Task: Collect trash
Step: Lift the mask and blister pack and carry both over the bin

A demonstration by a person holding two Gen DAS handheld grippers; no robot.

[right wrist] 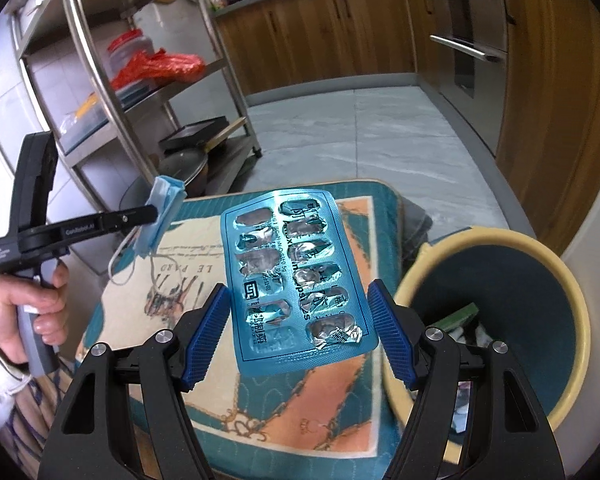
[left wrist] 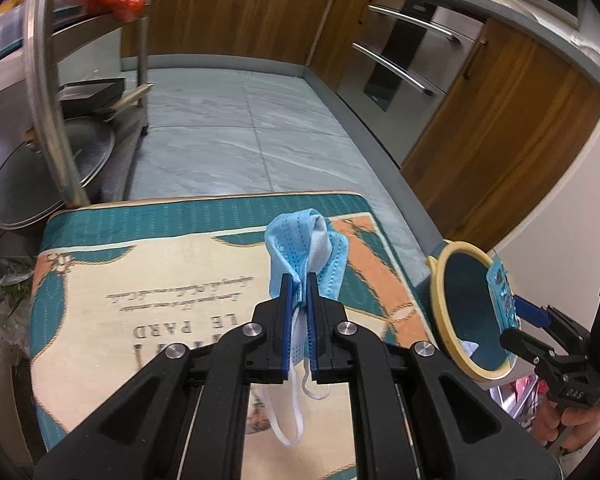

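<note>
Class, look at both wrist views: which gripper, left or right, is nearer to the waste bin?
Right. The right gripper, holding the blister pack, is beside the waste bin rim. The left gripper, shut on the face mask, hangs over the cushion, farther away.

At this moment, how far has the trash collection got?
Done: some scraps already lie inside the cream-rimmed teal bin. In hand: the left gripper is shut on a crumpled blue face mask, and the right gripper grips an empty blue pill blister pack by its side edges. Left: both pieces hang above the patterned teal cushion, not yet dropped in the bin.
</note>
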